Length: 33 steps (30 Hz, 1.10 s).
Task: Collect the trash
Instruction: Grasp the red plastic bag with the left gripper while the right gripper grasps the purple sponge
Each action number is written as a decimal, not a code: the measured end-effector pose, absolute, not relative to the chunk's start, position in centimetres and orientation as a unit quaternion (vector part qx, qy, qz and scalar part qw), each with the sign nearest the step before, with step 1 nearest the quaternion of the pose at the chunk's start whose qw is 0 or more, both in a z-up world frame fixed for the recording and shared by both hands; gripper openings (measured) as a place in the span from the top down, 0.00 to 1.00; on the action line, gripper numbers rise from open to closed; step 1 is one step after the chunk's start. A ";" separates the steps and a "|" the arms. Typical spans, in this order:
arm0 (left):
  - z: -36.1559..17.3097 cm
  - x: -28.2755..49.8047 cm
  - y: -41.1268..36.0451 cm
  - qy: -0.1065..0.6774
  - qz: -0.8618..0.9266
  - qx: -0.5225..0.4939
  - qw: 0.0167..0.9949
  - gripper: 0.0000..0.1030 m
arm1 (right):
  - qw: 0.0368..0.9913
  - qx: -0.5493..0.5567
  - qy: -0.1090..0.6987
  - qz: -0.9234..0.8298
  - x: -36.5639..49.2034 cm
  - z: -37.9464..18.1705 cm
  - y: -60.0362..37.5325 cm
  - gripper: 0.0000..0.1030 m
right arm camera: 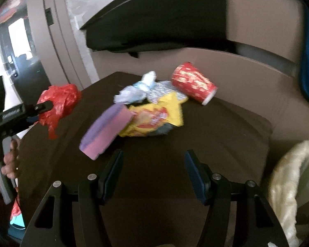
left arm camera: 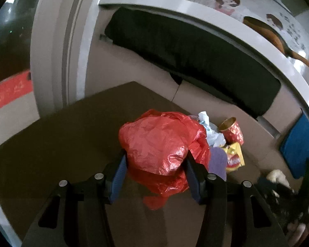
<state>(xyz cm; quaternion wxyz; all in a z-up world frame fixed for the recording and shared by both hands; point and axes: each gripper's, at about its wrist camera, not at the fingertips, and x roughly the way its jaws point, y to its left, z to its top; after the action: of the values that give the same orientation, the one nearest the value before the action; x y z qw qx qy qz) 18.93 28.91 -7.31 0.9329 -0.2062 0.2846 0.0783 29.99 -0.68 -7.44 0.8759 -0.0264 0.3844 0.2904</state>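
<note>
- The left gripper (left arm camera: 155,164) is clenched around a crumpled red plastic bag (left arm camera: 160,144); the bag bulges out between and ahead of its two fingers, with loose folds drooping below them. In the right wrist view that same gripper (right arm camera: 42,107) shows at the far left, lifted off the table with the bag (right arm camera: 58,103) bunched at its tip.
- The right gripper (right arm camera: 153,164) is released, jaws wide apart, with only bare dark table (right arm camera: 216,144) between them.
- Just ahead of the right gripper, slightly to its left, lies one purple-and-pink box (right arm camera: 107,129), tilted and resting against one yellow snack packet (right arm camera: 156,117).
- Beyond the packet sits one wad of white-blue tissue or plastic (right arm camera: 138,90), and beside it, to the right, one red patterned paper cup (right arm camera: 193,84) lying on its side.
- That makes four loose pieces on the table, plus the one bag held.
- A black cushion (right arm camera: 154,20) lies on the tan sofa (right arm camera: 247,82) behind the table; a cream furry object (right arm camera: 286,181) is at the right gripper's right.
</note>
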 end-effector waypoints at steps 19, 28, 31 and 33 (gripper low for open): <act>-9.4 13.5 32.5 0.278 0.106 -0.258 0.919 0.47 | 0.843 0.020 0.429 0.323 34.9 -10.3 8.4 0.53; -10.6 13.8 32.5 0.291 0.099 -0.266 0.914 0.47 | 0.852 -0.041 0.391 0.346 32.9 -9.0 11.6 0.55; -10.8 13.8 32.5 0.292 0.098 -0.268 0.913 0.47 | 0.853 -0.062 0.378 0.354 32.2 -8.6 12.2 0.56; -10.8 13.7 32.5 0.290 0.099 -0.272 0.912 0.47 | 0.851 -0.071 0.374 0.362 31.7 -8.5 12.6 0.56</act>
<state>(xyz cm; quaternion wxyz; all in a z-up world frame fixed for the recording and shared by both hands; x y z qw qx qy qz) 13.75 32.47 -10.79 0.9124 -0.2718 0.2897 0.0988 31.67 12.61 -8.48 0.8510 -0.0705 0.3743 0.3616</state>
